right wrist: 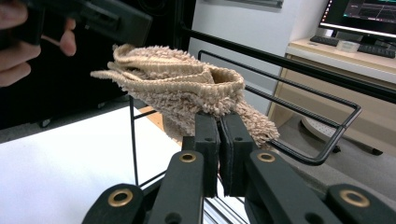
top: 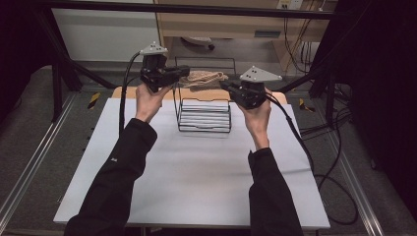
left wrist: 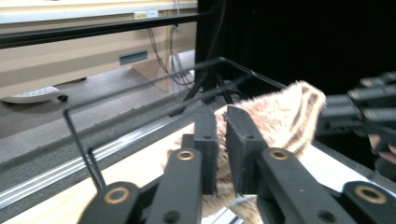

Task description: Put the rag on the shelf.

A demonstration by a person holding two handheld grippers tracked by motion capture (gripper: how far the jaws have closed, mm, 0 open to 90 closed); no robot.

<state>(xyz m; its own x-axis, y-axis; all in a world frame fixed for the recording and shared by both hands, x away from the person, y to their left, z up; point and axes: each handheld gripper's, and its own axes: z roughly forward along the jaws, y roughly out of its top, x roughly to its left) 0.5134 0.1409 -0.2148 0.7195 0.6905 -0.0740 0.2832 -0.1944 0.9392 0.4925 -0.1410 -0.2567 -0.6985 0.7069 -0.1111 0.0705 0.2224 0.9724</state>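
A person holds a tool in each hand above the far part of the white bench (top: 196, 172), with a beige towel (top: 204, 77) stretched between the two tools. The towel hangs in the air over the back of a black wire rack (top: 204, 115) that stands on the bench near its far edge.

The left tool (top: 183, 72) comes in from the left side of the high view and meets the towel's left end. In the left gripper view its two black jaws stand close together with a narrow gap, and the fuzzy striped cloth (left wrist: 275, 116) lies between and behind them; the jaws pinch the towel's edge.

The right tool (top: 227, 86) reaches from the right and meets the towel's right end. In the right gripper view its jaws are pressed nearly flat together on a fold of the towel (right wrist: 187, 88), which bunches up above the jaw tips and droops to one side over the rack's top wire (right wrist: 317, 158). The other hand (right wrist: 18, 46) and its tool show at the upper left of that view, at the towel's far end.

Both sleeves are dark, and cables trail from each tool off the bench.
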